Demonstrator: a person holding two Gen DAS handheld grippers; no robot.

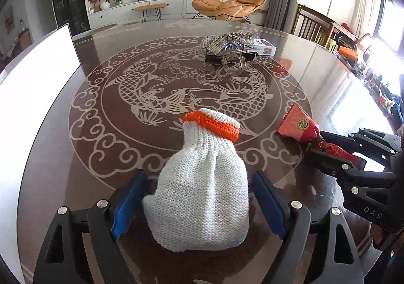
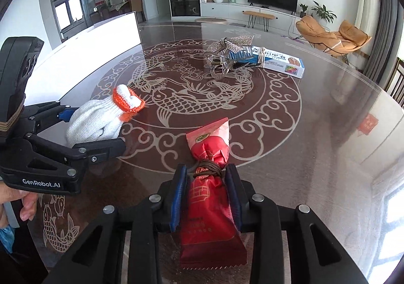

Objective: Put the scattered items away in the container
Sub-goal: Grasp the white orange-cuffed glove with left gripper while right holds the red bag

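- Glove (image 1: 202, 188), white knit with an orange cuff, is lying at the lower centre of the left wrist view, its long axis running straight away from the camera, cuff end farthest out.
- Left gripper (image 1: 199, 198) is straddling the glove: the blue pads (image 1: 126, 208) are sitting on either side of its body, spread fairly wide. Whether they are already pressing the knit or only flanking it is hard to judge, so I cannot tell if the grip is made.
- Red packet (image 2: 209, 195), tied at the waist with brown cord, is lying at the lower centre of the right wrist view, lengthwise along the fingers, its sawtooth top pointing away.
- Right gripper (image 2: 207, 183) is clenching that packet, the pads pinching in around the tied waist and the bulging lower half.
- White container (image 1: 38, 97) is filling the left edge of the left wrist view, so it is lying on the left gripper's side and the glove is probably the nearer load to carry over.
- Table (image 2: 328, 132), brown with a fish pattern under glass, is also carrying a rhinestone bow (image 2: 229, 44) and a blue and white box (image 2: 282, 64) in the upper middle, well apart from both grippers.
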